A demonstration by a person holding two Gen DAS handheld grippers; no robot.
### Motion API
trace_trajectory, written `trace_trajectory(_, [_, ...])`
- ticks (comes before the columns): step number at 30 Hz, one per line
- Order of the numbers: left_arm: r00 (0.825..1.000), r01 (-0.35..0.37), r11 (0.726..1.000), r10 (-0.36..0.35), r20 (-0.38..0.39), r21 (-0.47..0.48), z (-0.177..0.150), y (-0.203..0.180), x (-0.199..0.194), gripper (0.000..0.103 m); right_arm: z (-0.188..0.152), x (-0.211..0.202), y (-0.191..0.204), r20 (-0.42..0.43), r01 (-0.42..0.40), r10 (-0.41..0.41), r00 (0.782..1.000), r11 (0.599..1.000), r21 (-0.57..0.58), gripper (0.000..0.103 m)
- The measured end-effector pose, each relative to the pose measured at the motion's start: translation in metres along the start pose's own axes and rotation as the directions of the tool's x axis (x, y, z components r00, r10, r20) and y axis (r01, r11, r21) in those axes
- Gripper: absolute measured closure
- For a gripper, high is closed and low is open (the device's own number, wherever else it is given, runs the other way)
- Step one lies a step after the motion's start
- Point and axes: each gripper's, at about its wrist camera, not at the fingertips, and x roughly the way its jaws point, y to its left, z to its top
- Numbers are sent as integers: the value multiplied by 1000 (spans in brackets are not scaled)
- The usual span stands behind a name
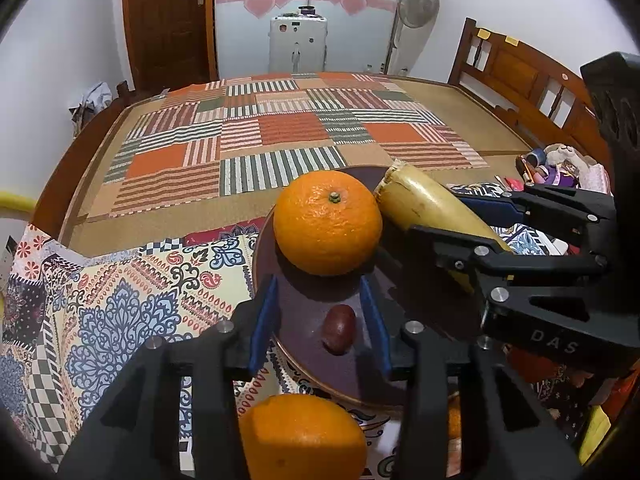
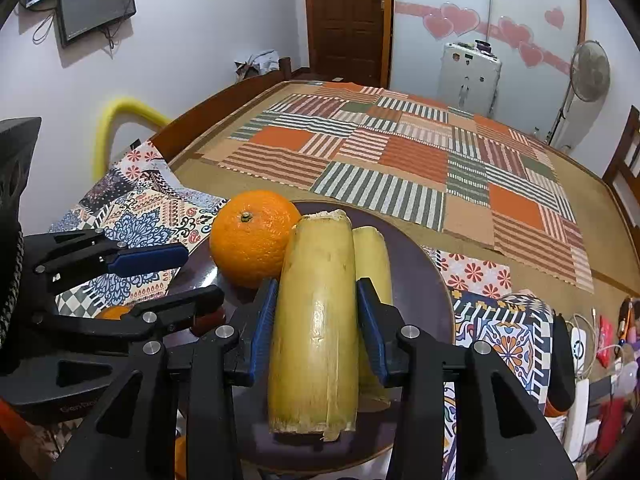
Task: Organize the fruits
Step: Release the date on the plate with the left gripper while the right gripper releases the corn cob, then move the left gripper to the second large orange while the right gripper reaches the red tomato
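Right wrist view shows the right claw [image 2: 316,320] closed around a thick yellow sugarcane-like stalk segment [image 2: 314,320], its blue pads on either flank near mid-length, with a second similar yellow segment [image 2: 374,264] just behind it over the round dark brown plate [image 2: 432,300]. Whether the held segment rests on the plate or hangs above it I cannot tell. It looks stiff, dense and smooth-skinned, so a mid-length grip across the round body seems wise; it may roll or slip. A round bright orange with a green stem nub [image 2: 252,240] sits on the plate, touching the stalk. Left wrist view: the left claw [image 1: 320,320] stands open and empty above a small dark red oval fruit [image 1: 339,329] on the plate; another orange [image 1: 302,436] lies off it, nearer the camera. "DAS" is readable on the right claw's body; faint lettering on the left's is too blurred.
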Motion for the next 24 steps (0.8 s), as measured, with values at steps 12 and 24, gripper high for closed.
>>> trace_trajectory(12, [998, -24, 1000, 24, 51, -6, -11, 5, -36, 59, -3, -31, 6, 81, 42, -39, 996, 999, -35, 63])
trace_trajectory(24, [990, -44, 999, 44, 132, 0, -35, -2, -85, 41, -33, -77, 11, 175, 62, -56, 983, 998, -28, 63])
